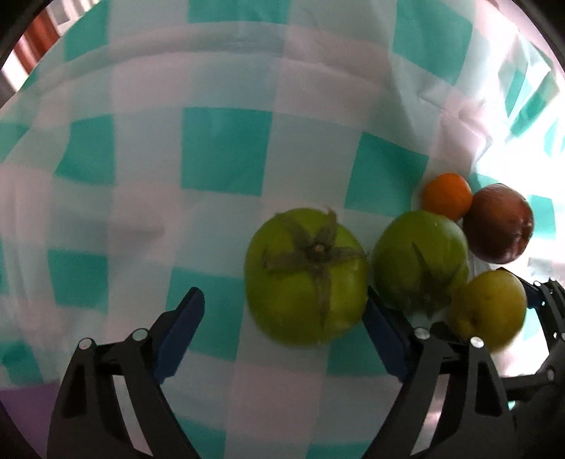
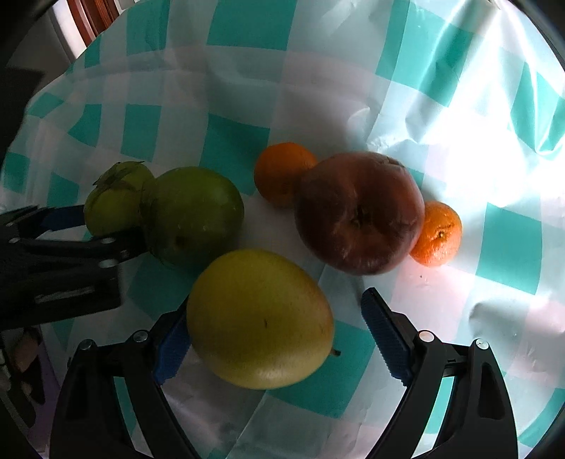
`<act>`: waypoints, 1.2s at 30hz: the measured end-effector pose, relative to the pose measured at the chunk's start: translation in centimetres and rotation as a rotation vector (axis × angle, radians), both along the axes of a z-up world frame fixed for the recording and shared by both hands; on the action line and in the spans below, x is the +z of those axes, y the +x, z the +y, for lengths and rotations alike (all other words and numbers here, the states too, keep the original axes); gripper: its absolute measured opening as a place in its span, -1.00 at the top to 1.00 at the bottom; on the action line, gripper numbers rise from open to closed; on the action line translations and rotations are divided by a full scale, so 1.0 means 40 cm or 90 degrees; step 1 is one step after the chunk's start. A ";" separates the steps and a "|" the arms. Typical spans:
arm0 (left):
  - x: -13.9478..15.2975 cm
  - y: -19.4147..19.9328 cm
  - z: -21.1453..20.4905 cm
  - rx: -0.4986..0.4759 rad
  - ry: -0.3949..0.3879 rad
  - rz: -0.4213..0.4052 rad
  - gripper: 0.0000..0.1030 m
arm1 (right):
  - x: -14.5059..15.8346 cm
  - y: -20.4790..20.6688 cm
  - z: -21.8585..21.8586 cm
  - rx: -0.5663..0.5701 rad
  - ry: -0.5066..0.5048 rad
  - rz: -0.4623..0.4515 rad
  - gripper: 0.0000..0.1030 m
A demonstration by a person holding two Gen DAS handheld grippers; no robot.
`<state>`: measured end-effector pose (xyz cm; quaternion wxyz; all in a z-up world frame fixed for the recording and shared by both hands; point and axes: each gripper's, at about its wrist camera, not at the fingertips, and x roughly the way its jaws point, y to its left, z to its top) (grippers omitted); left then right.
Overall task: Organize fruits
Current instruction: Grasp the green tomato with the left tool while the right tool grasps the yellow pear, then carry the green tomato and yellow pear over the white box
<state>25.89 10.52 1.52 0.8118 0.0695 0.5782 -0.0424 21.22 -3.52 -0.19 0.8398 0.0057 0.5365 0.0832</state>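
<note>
Two green tomatoes lie on the checked cloth: one (image 1: 307, 275) (image 2: 114, 197) with its calyx up sits between my left gripper's (image 1: 282, 339) open jaws, touching the right pad. The other (image 1: 420, 261) (image 2: 192, 215) lies right beside it. A yellow-green pear-like fruit (image 2: 259, 317) (image 1: 489, 312) sits between my right gripper's (image 2: 272, 339) open jaws, against the left pad. A dark red apple (image 2: 358, 217) (image 1: 501, 224) and two small oranges (image 2: 282, 171) (image 2: 438, 233) lie beyond. One orange shows in the left wrist view (image 1: 446, 196).
The teal-and-white checked tablecloth (image 1: 219, 151) covers the table, wrinkled at the right (image 2: 459, 141). The left gripper's body (image 2: 60, 261) shows at the left of the right wrist view. A chair or wooden furniture (image 2: 91, 17) stands past the far edge.
</note>
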 end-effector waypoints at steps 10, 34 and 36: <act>-0.005 0.016 0.000 -0.019 -0.050 -0.004 -0.21 | 0.009 -0.021 0.024 0.032 -0.021 -0.028 -0.39; 0.286 -0.701 -0.187 -0.018 -0.119 -0.155 -0.20 | 0.194 -0.590 -0.215 0.057 0.031 -0.072 -0.20; 0.303 -0.745 -0.197 -0.020 -0.123 -0.174 -0.20 | 0.227 -0.646 -0.242 0.066 0.032 -0.092 -0.20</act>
